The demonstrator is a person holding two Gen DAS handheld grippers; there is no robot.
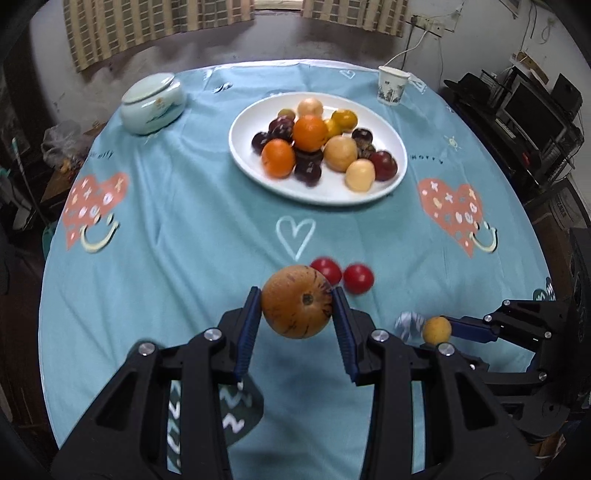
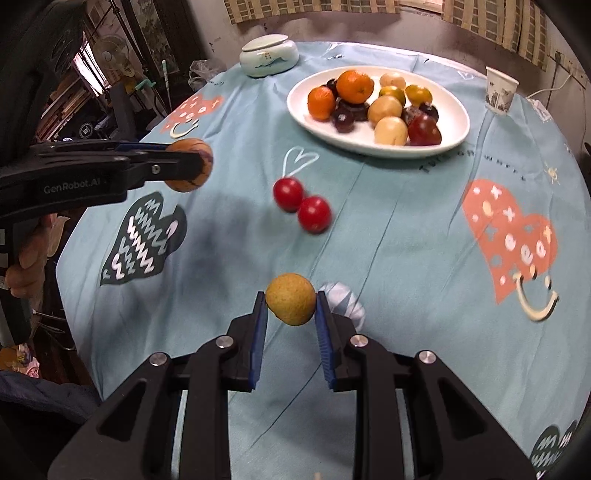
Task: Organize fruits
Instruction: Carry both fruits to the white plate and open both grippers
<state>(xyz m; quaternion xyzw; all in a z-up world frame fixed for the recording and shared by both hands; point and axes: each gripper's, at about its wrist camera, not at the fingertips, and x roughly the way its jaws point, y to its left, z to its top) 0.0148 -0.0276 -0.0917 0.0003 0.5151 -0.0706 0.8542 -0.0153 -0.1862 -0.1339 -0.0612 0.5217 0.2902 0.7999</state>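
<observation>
I hold one brown-streaked fruit (image 1: 297,301) in my left gripper (image 1: 297,306) and one small yellow fruit (image 2: 291,298) in my right gripper (image 2: 291,306), both lifted above the counter (image 1: 166,240). Two red tomatoes (image 1: 341,275) (touching) lie between me and the white plate (image 1: 251,166) piled with fruit. One lidded jar (image 1: 153,103) and one paper cup (image 1: 392,85) stand beyond.

Lived-in home, clothed dining table (image 1: 184,229), checked curtains (image 1: 147,26), standing fan (image 2: 110,55)
</observation>
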